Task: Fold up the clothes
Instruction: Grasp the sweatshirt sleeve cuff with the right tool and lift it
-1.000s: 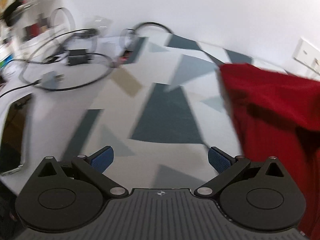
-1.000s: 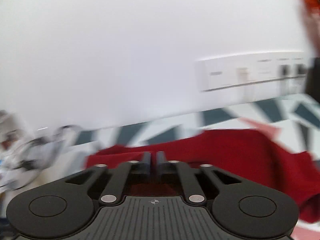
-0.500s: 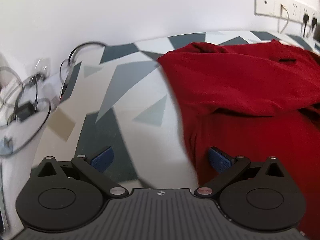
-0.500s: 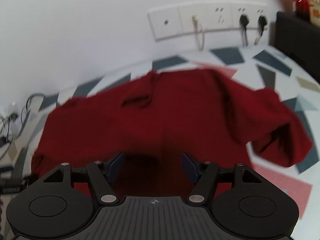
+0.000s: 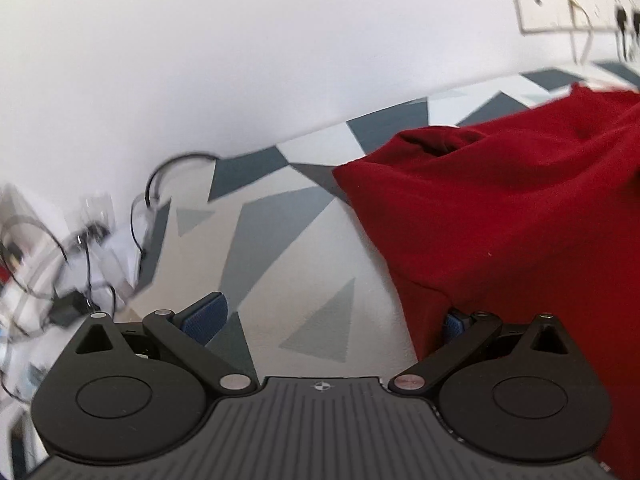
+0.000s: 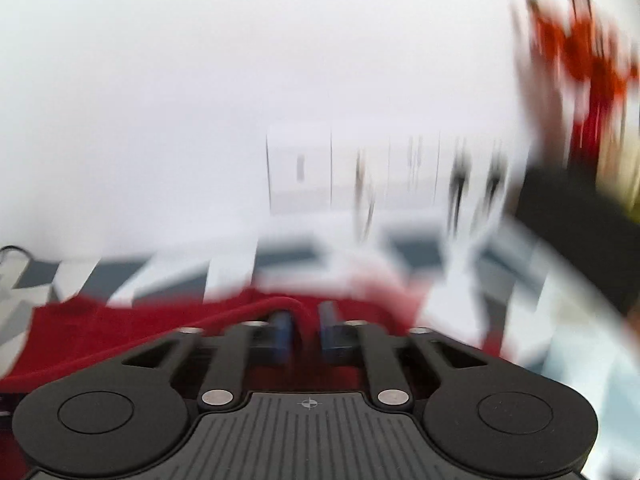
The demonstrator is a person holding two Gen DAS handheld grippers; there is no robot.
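Looking from the left wrist: the left gripper [image 5: 328,318] hangs low over a table [image 5: 280,248] covered in grey, dark and white triangles.
Left jaws: spread wide and released, nothing pinched; the left blue pad [image 5: 204,316] stands over bare table, while the right one is mostly hidden behind the cloth's edge.
Red garment [image 5: 512,216]: lies spread on the table, filling the right half of this view; its near left edge hangs just beside the right finger, and a raised fold sits at its far corner.
Cables [image 5: 92,248]: a blurred tangle at the table's left end, well apart from the cloth.
Wall sockets [image 5: 568,0]: a white strip high on the right, with plugs in it.

Looking from the right wrist: the picture is heavily smeared.
Right gripper [image 6: 305,330]: low over the red garment [image 6: 120,324], which stretches from the fingers toward the left.
Right jaws: closing, with only a narrow gap left; a rolled hem of the cloth runs between the blue pads, but whether they press on it I cannot tell.
Background: a white wall with a socket strip [image 6: 360,168] above the table; a dark shape [image 6: 580,232] at the right edge is too blurred to name.
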